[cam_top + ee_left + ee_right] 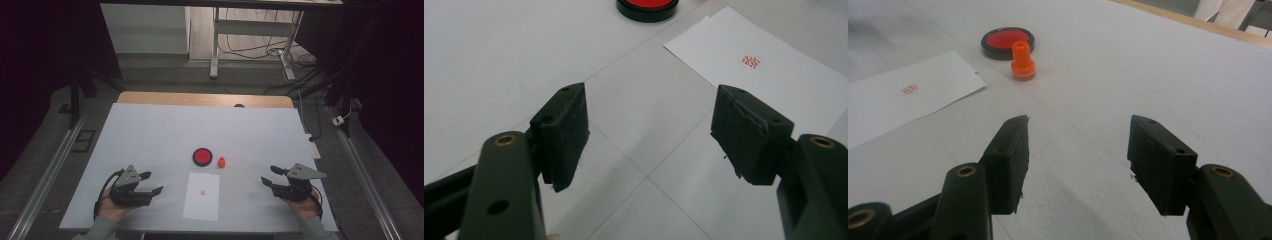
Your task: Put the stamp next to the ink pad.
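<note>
Both claws sit wide open and empty on the tabletop (150, 130), left claw (152, 183) at eight o'clock, right claw (269, 175) at four o'clock of the stamped paper (202, 196), orange stamp (221, 162) beside the red ink pad (202, 156).

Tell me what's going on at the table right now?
A person holds a two-jaw gripper in each hand over the white table. The left gripper and right gripper are both open and empty, resting on either side of a white paper sheet that already bears a small red stamp mark. Beyond the sheet, the small orange stamp stands upright beside the round black-rimmed red ink pad.
</note>
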